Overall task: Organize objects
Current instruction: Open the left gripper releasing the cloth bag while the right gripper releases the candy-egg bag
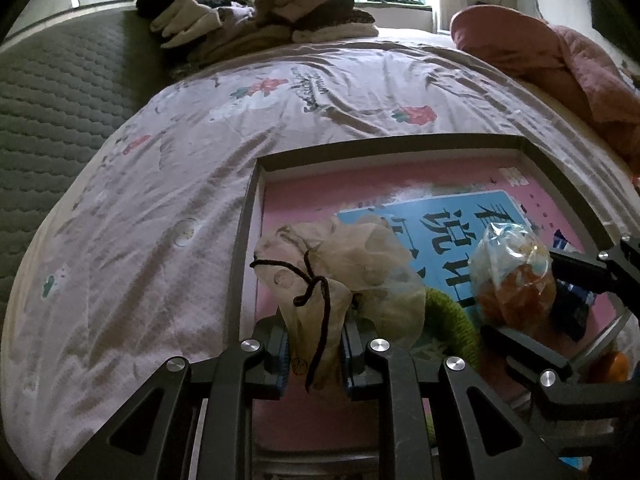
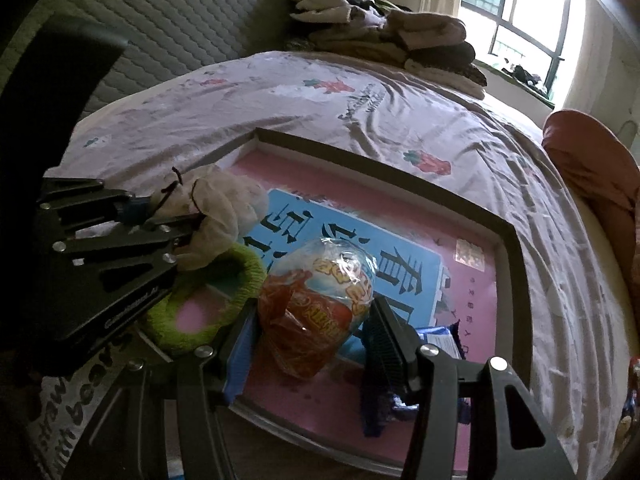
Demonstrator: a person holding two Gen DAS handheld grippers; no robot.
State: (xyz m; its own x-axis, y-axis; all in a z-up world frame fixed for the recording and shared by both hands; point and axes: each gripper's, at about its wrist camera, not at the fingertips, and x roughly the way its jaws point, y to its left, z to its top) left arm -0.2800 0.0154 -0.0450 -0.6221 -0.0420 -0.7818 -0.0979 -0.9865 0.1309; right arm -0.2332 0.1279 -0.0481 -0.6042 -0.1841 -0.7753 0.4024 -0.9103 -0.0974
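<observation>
A shallow dark-rimmed box (image 1: 384, 145) (image 2: 404, 168) with a pink printed sheet as its floor lies on the bed. My left gripper (image 1: 314, 350) (image 2: 168, 216) is shut on a cream gauze pouch (image 1: 340, 256) (image 2: 228, 204) with a dark drawstring, held over the box's left side. My right gripper (image 2: 310, 332) (image 1: 532, 300) is shut on a clear-wrapped orange and blue snack packet (image 2: 320, 300) (image 1: 512, 272), held over the box's floor. A green fuzzy ring (image 2: 212, 300) (image 1: 452, 320) lies in the box under both. A dark blue wrapper (image 2: 440, 340) lies by the right finger.
The box rests on a lilac strawberry-print sheet (image 1: 200, 168) (image 2: 360, 92). A pile of folded clothes (image 1: 260, 12) (image 2: 392, 36) sits at the far end. A pink blanket (image 1: 560, 64) (image 2: 600, 168) lies at the right. A grey quilted mattress (image 1: 60, 92) lies at the left.
</observation>
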